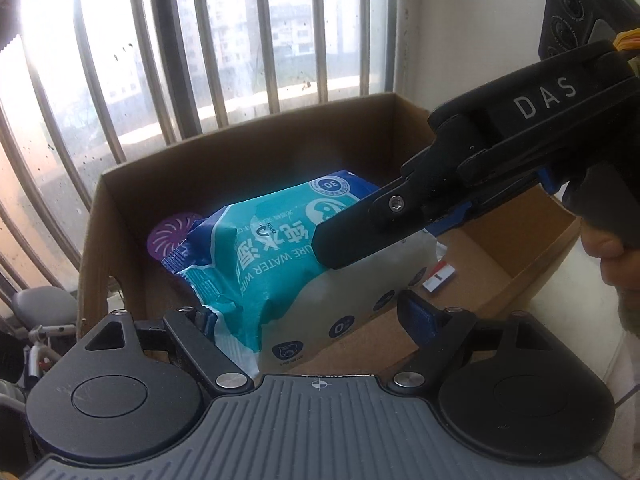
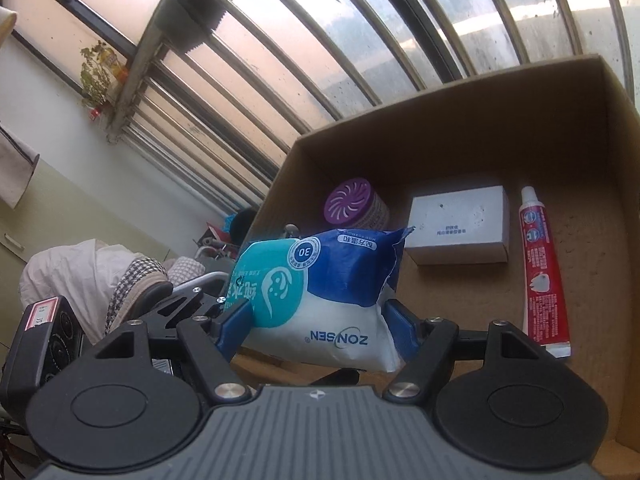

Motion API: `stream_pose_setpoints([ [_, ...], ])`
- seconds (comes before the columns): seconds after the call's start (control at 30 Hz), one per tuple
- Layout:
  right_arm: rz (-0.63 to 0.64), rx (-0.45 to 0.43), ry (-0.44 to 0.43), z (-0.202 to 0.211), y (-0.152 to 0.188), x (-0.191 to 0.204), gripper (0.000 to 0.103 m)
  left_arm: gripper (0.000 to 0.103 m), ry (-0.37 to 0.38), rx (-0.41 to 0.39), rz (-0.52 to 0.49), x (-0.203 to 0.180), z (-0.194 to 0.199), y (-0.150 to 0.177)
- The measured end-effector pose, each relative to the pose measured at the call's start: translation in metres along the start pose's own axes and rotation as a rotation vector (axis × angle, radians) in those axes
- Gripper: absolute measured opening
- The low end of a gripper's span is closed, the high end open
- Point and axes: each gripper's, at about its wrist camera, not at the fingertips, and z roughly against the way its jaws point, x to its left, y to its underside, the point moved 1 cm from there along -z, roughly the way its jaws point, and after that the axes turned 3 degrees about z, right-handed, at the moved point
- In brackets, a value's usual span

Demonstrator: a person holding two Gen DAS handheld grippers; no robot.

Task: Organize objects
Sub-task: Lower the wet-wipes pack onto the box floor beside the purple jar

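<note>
Both grippers clamp one wet wipes pack [image 2: 316, 300], held over the open cardboard box [image 2: 480, 128]. Right gripper [image 2: 318, 320] fingers pinch its white end; left gripper [image 1: 308, 312] fingers grip the other end, contact probably firm but partly hidden. Inside box: purple air freshener [image 2: 354, 204], white carton [image 2: 460, 224], toothpaste tube [image 2: 542, 264].

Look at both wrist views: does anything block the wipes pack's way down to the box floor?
Nothing visible does. The wipes pack hangs over bare cardboard box floor; purple air freshener, white carton and toothpaste tube sit farther back.
</note>
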Motion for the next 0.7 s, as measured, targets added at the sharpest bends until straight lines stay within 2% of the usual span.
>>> stream_pose_setpoints([
  [0.1, -0.006, 0.035, 0.025, -0.012, -0.005, -0.012, 0.075, 0.084, 0.005, 0.036, -0.001, 0.005, -0.013, -0.002],
  [0.2, -0.003, 0.083, 0.075, -0.025, -0.009, -0.025, 0.075, 0.09, -0.008, 0.033, 0.008, 0.012, -0.013, 0.002],
  [0.33, -0.037, 0.14, 0.066, -0.028, -0.01, -0.041, 0.076, 0.094, -0.001, 0.023, 0.039, 0.024, -0.004, 0.01],
  [0.43, -0.054, 0.13, 0.059, -0.019, -0.011, -0.047, 0.083, 0.095, 0.018, 0.018, 0.057, 0.03, 0.0, 0.01],
  [0.57, -0.116, 0.117, 0.003, -0.012, -0.014, -0.053, 0.095, 0.097, 0.057, 0.031, 0.083, 0.032, -0.004, 0.006],
  [0.7, -0.126, 0.138, -0.022, -0.018, -0.02, -0.048, 0.097, 0.097, 0.119, 0.061, 0.117, 0.03, -0.015, 0.002],
])
